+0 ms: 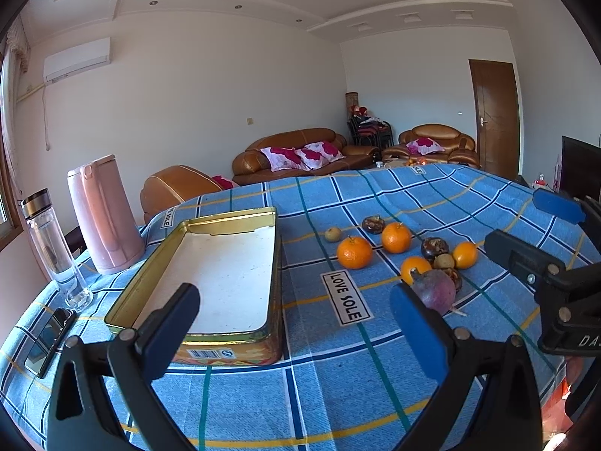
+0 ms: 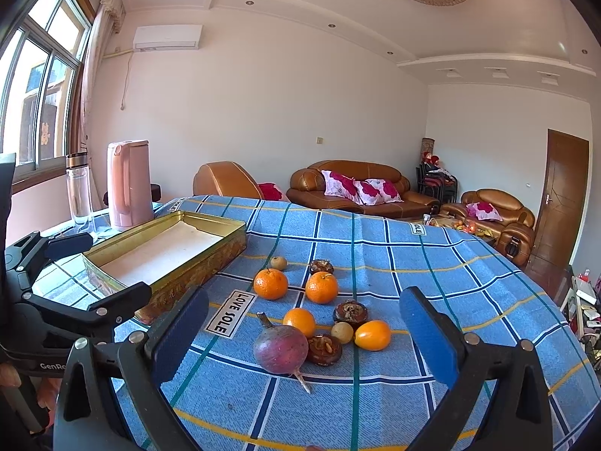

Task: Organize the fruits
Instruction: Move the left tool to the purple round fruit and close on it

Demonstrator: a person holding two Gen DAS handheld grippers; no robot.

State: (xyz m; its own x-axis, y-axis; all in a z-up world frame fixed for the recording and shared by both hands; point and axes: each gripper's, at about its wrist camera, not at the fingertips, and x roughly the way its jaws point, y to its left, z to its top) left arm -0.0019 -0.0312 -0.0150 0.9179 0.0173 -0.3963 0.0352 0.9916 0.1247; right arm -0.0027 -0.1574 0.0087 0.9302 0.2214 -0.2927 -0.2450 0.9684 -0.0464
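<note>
Start of the task, nothing picked yet. The gold tin (image 1: 229, 274) is empty, white bottom bare, lid off, sitting at about 9 o'clock from the fruit cluster on the blue plaid cloth (image 1: 338, 387).

All the fruit is loose on the cloth: the purple radish-like bulb (image 2: 281, 348) nearest, at 6 o'clock of the pile; four oranges, the big orange (image 2: 270, 283) at 11 o'clock; dark brown water-chestnut-like pieces (image 2: 324, 349) and small tan round ones (image 2: 342, 332) mixed between.

Left gripper (image 1: 296, 325): jaws wide apart, holding nothing, hovering over the tin's near edge. Right gripper (image 2: 304, 332): jaws also wide apart, empty, with the bulb and the near fruits framed between the fingers but not touching them.

Step in hand, as I judge it: approach for the first pick, right side leading. The next move calls for lowering the right gripper over one piece only, probably the bulb, closing across its widest part and clearing the root tail. Neighbours touch the bulb on its 3 o'clock side, so there is a risk of nudging or rolling them. Then carry toward 9 o'clock into the tin.

Pink kettle (image 1: 105, 218) and glass bottle (image 1: 56, 251) stand beyond the tin, out of the way.
</note>
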